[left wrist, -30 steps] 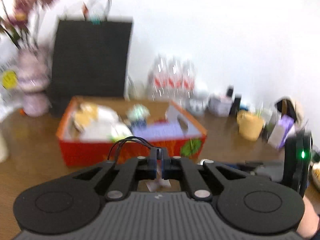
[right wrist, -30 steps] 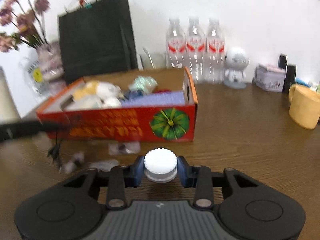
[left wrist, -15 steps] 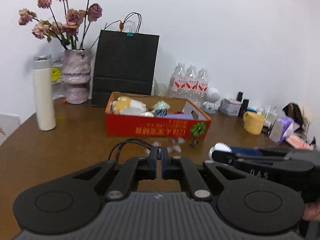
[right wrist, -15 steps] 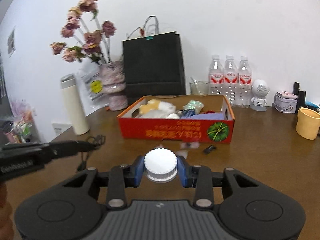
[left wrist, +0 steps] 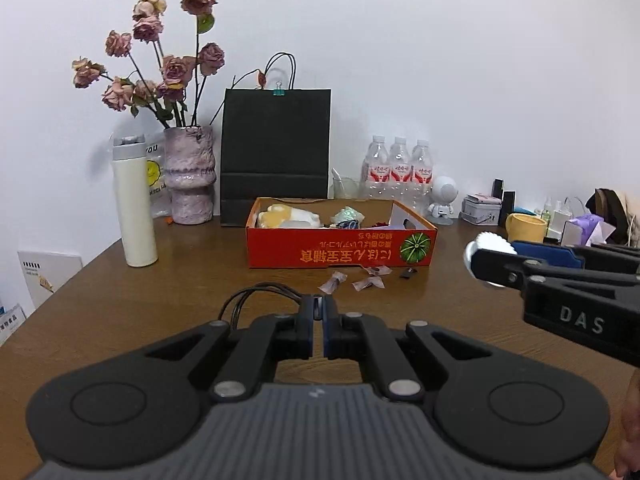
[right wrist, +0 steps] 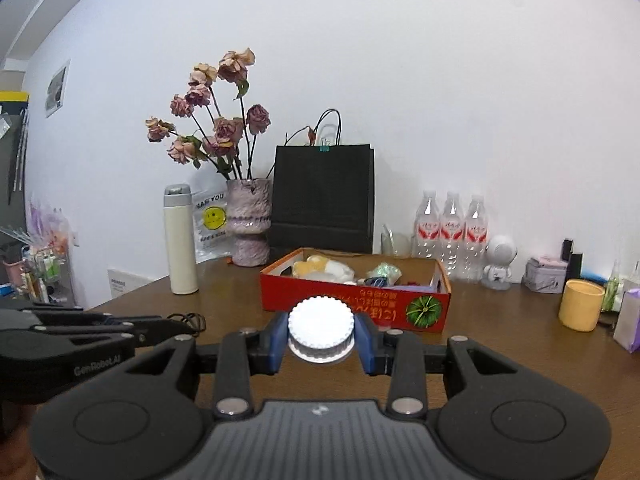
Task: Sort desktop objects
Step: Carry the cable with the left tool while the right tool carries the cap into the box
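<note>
A round white ribbed plastic cap (right wrist: 320,333) sat clamped between the blue pads of the right gripper (right wrist: 320,340), held above the brown wooden table (left wrist: 160,292) in front of the open red cardboard box (left wrist: 340,246). The left gripper (left wrist: 319,330) was pinched tight on a loop of thin black cable (left wrist: 256,295). Small clear-wrapped sweets (left wrist: 352,280) lay on the table just before the box.

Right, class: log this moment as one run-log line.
left claw: shut on black cable | right claw: shut on white cap | red box: ahead
</note>
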Tool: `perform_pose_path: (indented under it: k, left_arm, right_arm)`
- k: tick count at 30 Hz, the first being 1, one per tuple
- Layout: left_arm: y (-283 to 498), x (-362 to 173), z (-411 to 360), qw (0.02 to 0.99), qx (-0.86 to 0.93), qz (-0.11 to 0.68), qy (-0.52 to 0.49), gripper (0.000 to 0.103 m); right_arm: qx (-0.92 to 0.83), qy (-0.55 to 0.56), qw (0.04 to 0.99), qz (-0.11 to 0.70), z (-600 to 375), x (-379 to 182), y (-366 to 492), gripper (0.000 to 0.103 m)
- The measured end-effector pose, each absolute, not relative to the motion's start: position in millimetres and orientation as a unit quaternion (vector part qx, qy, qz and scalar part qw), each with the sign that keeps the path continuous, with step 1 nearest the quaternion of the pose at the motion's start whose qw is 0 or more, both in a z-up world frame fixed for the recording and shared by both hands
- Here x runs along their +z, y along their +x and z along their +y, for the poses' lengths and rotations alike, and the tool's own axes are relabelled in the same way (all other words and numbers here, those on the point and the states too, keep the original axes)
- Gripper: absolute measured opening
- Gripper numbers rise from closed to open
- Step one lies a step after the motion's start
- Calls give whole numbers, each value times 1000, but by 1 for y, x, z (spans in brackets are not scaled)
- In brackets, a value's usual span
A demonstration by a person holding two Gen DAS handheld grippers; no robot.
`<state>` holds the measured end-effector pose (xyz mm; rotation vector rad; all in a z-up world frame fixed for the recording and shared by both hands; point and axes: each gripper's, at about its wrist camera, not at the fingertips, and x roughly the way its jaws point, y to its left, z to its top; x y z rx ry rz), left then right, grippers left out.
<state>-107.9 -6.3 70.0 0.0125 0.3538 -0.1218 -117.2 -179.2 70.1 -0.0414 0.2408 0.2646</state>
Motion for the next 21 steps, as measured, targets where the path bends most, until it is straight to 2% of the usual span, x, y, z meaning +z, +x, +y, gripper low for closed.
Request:
perform_pose_path:
  k: [12, 21]
  left_arm:
    - [-28, 82, -14, 984, -70, 164, -5, 5]
    - [109, 116, -38, 990, -83, 117, 7, 5]
  right_arm:
    - [120, -9, 985, 120, -181, 76, -50, 35]
    - [97, 29, 989, 103, -198, 104, 90, 35]
